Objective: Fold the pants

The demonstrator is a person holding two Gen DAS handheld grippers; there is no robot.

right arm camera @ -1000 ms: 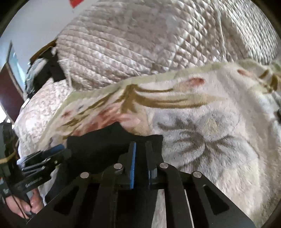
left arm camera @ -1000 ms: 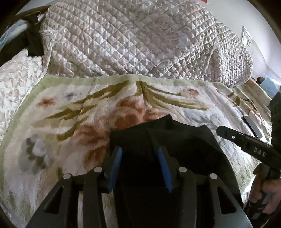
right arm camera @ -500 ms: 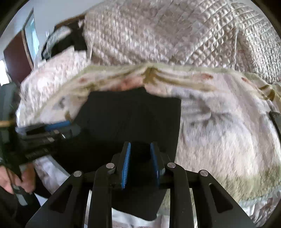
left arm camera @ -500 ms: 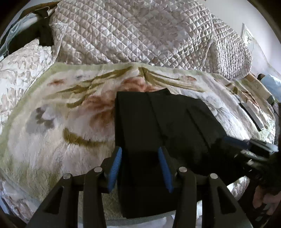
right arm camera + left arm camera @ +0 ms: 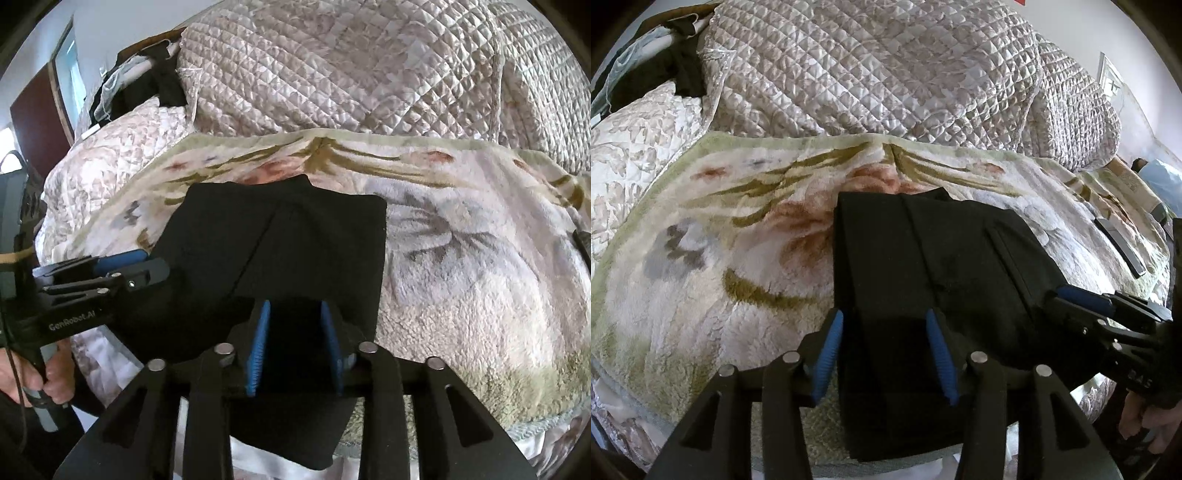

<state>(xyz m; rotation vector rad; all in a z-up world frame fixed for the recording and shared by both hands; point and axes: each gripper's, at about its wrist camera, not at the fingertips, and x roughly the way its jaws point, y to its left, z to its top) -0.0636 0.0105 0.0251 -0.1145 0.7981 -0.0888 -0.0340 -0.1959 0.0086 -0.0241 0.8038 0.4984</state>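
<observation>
Pants (image 5: 923, 266): near edge hiding behind gripper frames. Dark flat object (image 5: 1119, 242) far right: too small to identify. Right hand (image 5: 1145, 421) being cropped.

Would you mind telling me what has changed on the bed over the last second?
The black pants, bunched up near both grippers a second ago, now lie spread flat and folded on the floral blanket. The right gripper, nearly shut then, has just been opening, and its pads stand clear of the cloth. The left gripper has opened slightly and grips nothing. The quilted bedding behind is unchanged.
</observation>
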